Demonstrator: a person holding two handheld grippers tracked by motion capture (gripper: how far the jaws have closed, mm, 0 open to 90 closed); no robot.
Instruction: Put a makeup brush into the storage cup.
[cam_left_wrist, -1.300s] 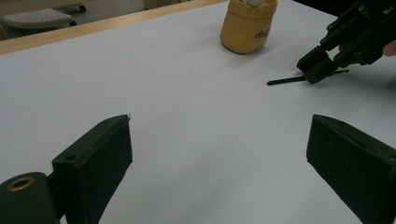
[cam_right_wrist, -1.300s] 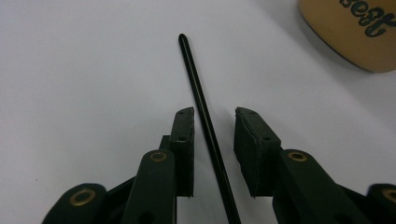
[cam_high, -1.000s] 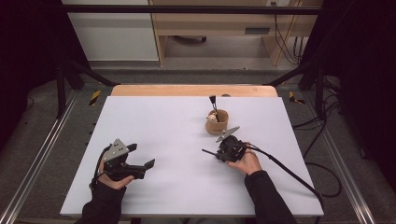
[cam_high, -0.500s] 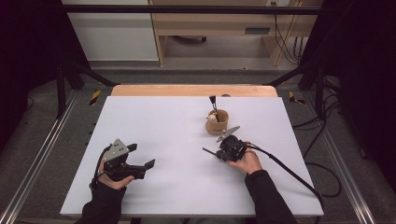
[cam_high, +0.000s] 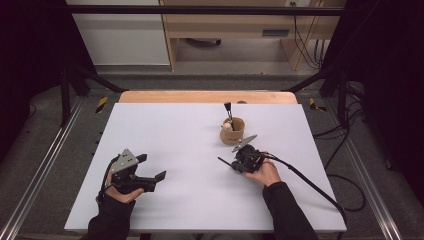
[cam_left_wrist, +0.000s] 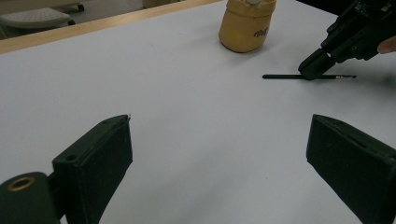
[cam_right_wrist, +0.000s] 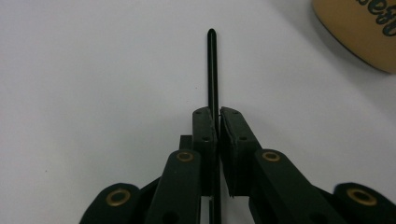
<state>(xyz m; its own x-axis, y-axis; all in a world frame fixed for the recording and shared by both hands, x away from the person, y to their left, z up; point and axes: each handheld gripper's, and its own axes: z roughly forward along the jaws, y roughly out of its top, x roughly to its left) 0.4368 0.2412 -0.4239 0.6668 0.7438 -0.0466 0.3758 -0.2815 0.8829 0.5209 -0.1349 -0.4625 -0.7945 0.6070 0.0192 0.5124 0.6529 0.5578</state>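
A thin black stick (cam_high: 223, 161) lies flat on the white table, just in front of a tan cup (cam_high: 233, 134). My right gripper (cam_high: 234, 164) is shut on the stick near its middle. In the right gripper view the two jaws pinch the stick (cam_right_wrist: 212, 65), which runs straight ahead of my right gripper (cam_right_wrist: 215, 112). The left gripper view shows the right gripper (cam_left_wrist: 314, 66) low on the stick (cam_left_wrist: 280, 76), with the cup (cam_left_wrist: 246, 28) behind. My left gripper (cam_high: 151, 167) rests at the table's front left, open and holding nothing (cam_left_wrist: 219, 154).
A black brush (cam_high: 228, 111) and a small pale object stand in the cup. The white table (cam_high: 175, 130) has a wooden strip along its far edge. The right gripper's cable (cam_high: 310, 180) trails off toward the front right. The cup's edge (cam_right_wrist: 364, 32) is at the upper right.
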